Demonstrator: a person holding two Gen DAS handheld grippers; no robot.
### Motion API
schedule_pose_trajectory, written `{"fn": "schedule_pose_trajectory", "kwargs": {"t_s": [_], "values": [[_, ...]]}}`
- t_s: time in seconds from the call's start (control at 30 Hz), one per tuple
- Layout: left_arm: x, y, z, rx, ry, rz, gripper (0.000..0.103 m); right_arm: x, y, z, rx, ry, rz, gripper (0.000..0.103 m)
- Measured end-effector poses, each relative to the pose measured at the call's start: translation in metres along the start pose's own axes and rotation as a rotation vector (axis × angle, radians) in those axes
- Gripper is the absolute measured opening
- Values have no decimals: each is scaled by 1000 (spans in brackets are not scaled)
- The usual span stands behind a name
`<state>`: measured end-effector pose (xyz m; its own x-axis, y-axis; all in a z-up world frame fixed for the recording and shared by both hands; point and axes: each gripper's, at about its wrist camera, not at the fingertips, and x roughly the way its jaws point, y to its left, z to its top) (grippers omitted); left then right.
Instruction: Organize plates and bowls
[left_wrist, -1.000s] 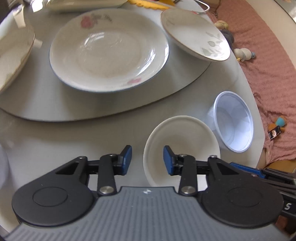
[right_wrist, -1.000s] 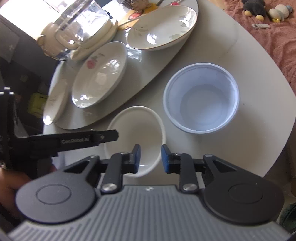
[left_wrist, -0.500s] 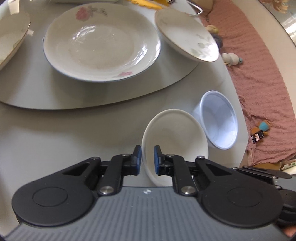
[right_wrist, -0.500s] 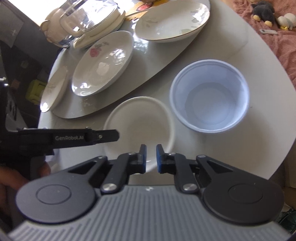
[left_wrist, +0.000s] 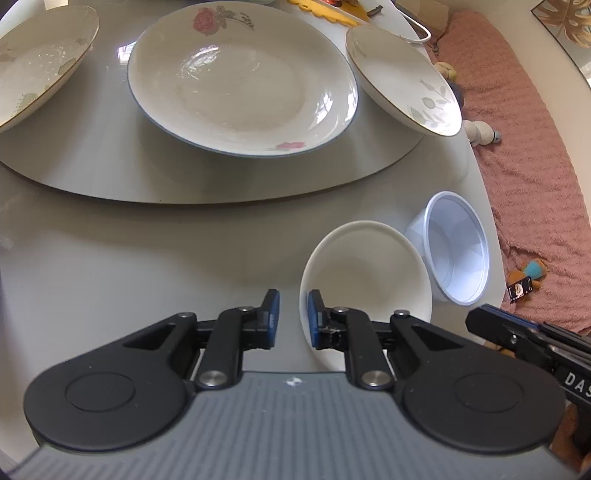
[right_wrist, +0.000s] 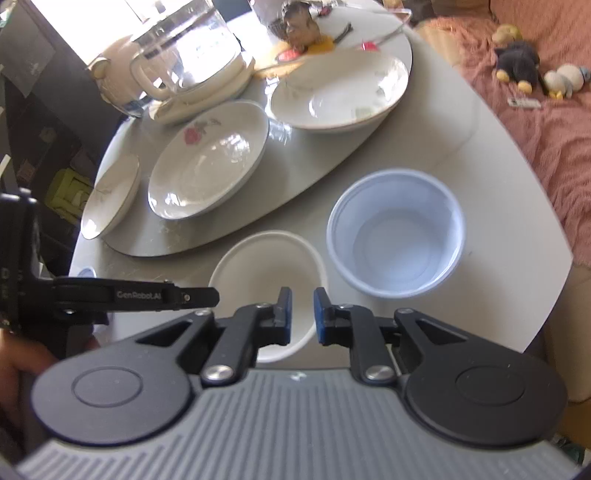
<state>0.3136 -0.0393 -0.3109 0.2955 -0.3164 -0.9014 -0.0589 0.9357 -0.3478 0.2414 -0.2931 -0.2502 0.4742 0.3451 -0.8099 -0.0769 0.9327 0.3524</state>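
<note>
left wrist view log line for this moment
left gripper: jaws just closing, white bowl rim between | right gripper: jaws just opening over bowl

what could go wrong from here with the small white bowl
Slip: the rim of the white bowl sits inside the left hand-held gripper, whose jaws have just been closing, yet a gap shows on one side, so lifting may drop it. Knock: the right hand-held gripper, jaws just opening, hovers near the clear plastic bowl and could nudge it.
</note>
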Motion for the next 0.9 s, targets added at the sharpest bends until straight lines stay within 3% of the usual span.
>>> {"fn": "schedule_pose_trajectory", "kwargs": {"t_s": [0.13, 0.27, 0.47, 0.63, 0.9], "values": [[-1, 6, 1, -18, 0, -3, 18, 3, -7, -1, 5, 10, 26, 44], [-5, 9, -4, -13, -3, -4, 18, 15, -7, -3, 34, 51, 56, 45], [2, 6, -6, 0, 22, 8, 18, 34, -8, -3, 66, 45, -17, 43], [5, 7, -9, -8, 33, -1, 18, 50, -13, -4, 68, 92, -13, 19], [-2, 17, -14, -14, 10, -4, 12, 47, -2, -9, 16, 101, 52, 12]]}}
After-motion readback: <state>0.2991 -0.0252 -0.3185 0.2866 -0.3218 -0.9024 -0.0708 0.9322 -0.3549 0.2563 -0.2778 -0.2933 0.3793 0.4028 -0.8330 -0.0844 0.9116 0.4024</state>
